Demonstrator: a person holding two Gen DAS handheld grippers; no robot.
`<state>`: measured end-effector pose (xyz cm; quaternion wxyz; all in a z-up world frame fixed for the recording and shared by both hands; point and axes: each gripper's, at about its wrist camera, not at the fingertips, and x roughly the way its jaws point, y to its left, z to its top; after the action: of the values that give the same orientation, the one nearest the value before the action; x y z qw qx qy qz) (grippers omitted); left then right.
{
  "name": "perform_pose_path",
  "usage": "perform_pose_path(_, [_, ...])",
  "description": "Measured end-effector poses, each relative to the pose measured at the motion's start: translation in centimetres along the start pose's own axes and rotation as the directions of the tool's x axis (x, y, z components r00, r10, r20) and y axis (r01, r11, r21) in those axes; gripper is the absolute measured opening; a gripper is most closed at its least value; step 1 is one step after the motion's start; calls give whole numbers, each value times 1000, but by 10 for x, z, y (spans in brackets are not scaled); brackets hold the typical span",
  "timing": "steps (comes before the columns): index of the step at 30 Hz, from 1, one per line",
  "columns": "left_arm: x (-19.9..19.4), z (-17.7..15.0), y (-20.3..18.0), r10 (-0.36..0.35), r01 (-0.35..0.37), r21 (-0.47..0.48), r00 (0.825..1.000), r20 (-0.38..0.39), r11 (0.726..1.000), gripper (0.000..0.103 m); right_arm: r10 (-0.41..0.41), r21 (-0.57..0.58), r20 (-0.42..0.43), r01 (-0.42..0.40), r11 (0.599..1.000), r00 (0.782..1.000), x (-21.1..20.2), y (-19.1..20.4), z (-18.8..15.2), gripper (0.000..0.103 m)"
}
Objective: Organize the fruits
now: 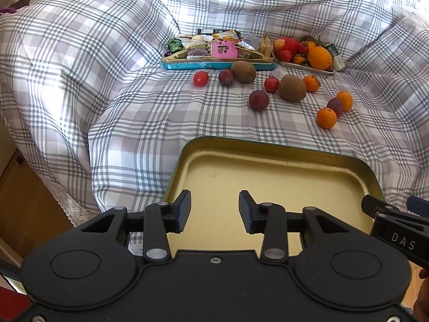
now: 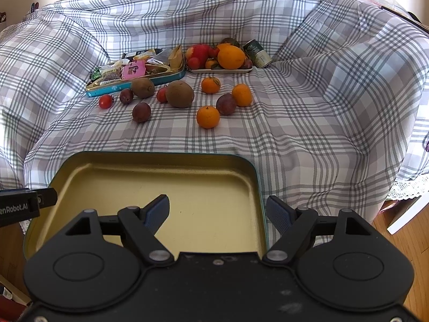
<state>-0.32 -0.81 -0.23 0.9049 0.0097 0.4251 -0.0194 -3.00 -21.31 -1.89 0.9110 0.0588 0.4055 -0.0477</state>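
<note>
Gold tin tray (image 2: 150,187) sits under both my empty, parted grippers (image 1: 214,212) (image 2: 218,214); only the right view shows, at one o'clock, what looks like a can (image 2: 258,53) fully.

Home bedroom: plaid duvet (image 1: 134,80), wooden floor (image 1: 29,201).

Left hand-held gripper (image 1: 214,212) sits level and low in frame, fingers parted with nothing between the blue pads (image 1: 183,212). Right hand-held gripper (image 2: 218,214) alongside it, jaws spread wider, also holding nothing, and its tip pokes into the left camera's right edge.
</note>
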Motion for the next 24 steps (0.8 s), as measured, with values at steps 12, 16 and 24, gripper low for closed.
perform_pose_path(12, [2, 0, 1, 4, -4, -2, 1000, -19, 1000, 48, 0, 2, -7, 0, 1000, 1000, 2, -1, -1, 83])
perform_pose_path(16, [3, 0, 1, 4, -4, -4, 1000, -24, 1000, 48, 0, 4, -10, 0, 1000, 1000, 2, -3, -2, 83])
perform_pose_path(24, [5, 0, 1, 7, -8, -6, 999, -38, 1000, 48, -1, 4, -11, 1, 1000, 1000, 2, -3, -2, 83])
